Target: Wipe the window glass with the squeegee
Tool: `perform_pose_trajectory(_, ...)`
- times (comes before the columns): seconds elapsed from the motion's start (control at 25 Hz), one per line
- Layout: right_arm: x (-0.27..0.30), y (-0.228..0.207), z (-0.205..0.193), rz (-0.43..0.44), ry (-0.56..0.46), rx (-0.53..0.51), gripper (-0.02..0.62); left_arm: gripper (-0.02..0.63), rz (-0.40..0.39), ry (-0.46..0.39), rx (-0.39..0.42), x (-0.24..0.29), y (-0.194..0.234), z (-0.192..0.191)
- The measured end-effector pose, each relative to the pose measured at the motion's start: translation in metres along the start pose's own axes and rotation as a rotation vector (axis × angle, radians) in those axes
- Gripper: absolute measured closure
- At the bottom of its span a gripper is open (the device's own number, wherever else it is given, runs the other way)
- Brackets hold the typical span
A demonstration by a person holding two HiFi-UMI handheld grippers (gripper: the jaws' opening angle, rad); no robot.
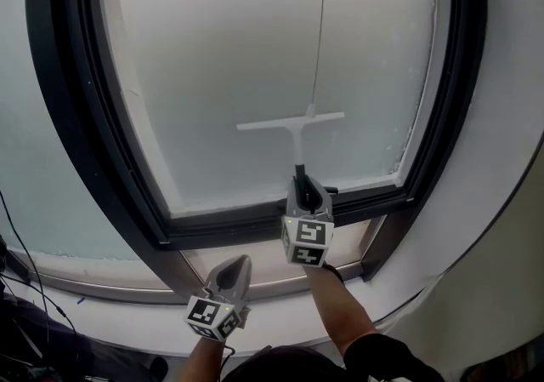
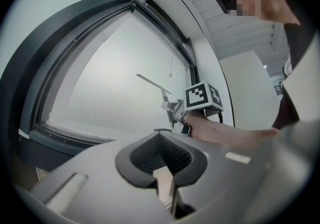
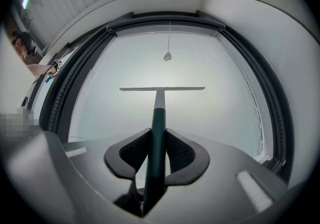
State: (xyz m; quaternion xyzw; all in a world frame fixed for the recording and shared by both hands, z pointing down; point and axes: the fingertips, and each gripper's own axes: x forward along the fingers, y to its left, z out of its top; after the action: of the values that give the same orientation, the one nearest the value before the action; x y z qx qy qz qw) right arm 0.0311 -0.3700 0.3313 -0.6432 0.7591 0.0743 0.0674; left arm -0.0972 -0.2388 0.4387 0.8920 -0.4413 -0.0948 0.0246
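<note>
A white squeegee (image 1: 291,123) lies with its blade flat across the frosted window glass (image 1: 238,40), low and right of centre. Its dark handle runs down into my right gripper (image 1: 300,183), which is shut on it. In the right gripper view the handle passes between the pads to the level blade of the squeegee (image 3: 161,89). My left gripper (image 1: 240,264) hangs lower, below the window sill, jaws together and holding nothing. The left gripper view looks past the left gripper (image 2: 162,158) to the right gripper (image 2: 176,114) and the squeegee (image 2: 152,83).
A thick black frame (image 1: 81,125) surrounds the pane. A thin pull cord (image 1: 320,31) hangs down the glass just above the squeegee blade. White wall (image 1: 501,159) lies to the right. Dark cables (image 1: 25,287) hang at the lower left. A second pane (image 1: 34,159) sits left.
</note>
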Motion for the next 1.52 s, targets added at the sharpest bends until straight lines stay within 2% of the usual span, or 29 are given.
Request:
perform_pose_trajectory(0.6,-0.012,-0.003,-0.033,-0.007,0.049,-0.004,0.5,0.606,-0.022,0.048,-0.005,-0.002,-0.007,-0.015)
perform_pose_trajectory(1.52,-0.032,0.0,-0.087,0.003,0.16,0.02,0.499,0.606,0.0,0.073,-0.027,-0.011,-0.004,-0.027)
